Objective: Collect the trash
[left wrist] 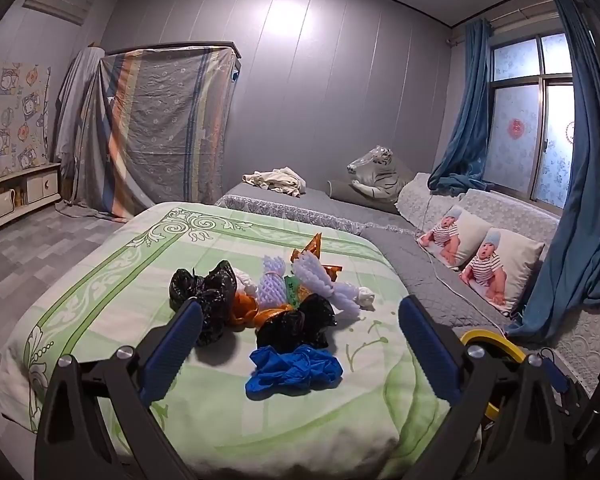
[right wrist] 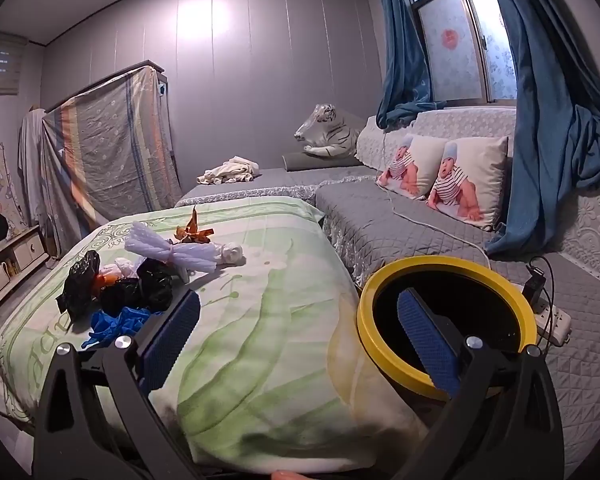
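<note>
- Left gripper (left wrist: 300,334): your jaws stand wide, nothing between them; the trash pile sits mid-frame on the green quilt (left wrist: 100,280), just beyond the fingertips.
- Black plastic bags (left wrist: 208,288), left of the pile: light, crinkly, slippery. Pinch a bunched fold, not a flat face.
- Orange wrapper (left wrist: 244,312) and foam fruit nets (left wrist: 274,284), centre: near weightless, springy; squeeze across the middle.
- Blue glove wad (left wrist: 296,370), lowest in the frame: soft, limp, nearest. Take the thick centre.
- Right gripper (right wrist: 300,336): jaws wide and empty, pile at its left.
- Yellow-rimmed bin (right wrist: 444,270), lower right of the right view: open, beside the quilt.
</note>
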`<action>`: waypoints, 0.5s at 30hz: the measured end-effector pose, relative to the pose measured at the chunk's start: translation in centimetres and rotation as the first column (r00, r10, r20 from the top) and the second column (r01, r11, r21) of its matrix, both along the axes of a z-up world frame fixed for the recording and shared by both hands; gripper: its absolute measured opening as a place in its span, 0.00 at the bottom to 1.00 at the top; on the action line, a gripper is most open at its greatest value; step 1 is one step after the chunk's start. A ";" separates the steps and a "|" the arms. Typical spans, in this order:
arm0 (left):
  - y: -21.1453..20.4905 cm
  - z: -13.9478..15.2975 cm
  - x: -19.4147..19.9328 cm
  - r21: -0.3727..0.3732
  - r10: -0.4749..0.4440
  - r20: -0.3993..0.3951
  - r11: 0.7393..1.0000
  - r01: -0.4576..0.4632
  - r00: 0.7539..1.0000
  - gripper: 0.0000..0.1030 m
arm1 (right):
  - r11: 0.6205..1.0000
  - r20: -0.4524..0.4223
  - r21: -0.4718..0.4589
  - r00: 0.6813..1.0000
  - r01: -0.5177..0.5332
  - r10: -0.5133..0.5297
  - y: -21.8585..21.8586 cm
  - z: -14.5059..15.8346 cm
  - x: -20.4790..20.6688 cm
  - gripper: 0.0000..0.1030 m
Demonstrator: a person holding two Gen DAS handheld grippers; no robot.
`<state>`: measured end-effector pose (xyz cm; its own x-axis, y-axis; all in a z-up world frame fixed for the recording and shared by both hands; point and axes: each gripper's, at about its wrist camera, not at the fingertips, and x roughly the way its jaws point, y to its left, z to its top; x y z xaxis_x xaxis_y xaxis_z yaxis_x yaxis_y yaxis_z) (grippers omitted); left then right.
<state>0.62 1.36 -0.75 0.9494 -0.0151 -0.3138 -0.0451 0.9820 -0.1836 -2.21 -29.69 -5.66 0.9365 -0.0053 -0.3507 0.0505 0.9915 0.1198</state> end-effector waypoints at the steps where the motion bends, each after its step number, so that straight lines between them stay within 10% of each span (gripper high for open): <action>1: -0.1 0.0 -0.1 0.003 0.002 0.004 1.000 -0.002 1.000 0.92 | 1.000 -0.001 0.000 1.000 0.000 0.000 0.0 -0.1 0.0 0.92; 15: -0.2 0.1 -0.3 0.007 -0.016 0.018 1.000 0.016 1.000 0.92 | 1.000 -0.007 0.011 1.000 -0.005 0.005 0.0 -0.4 0.0 0.92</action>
<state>0.35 1.18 -0.66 0.9547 -0.0281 -0.2963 -0.0262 0.9838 -0.1776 -2.18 -29.73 -6.04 0.9341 0.0032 -0.3570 0.0464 0.9904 0.1301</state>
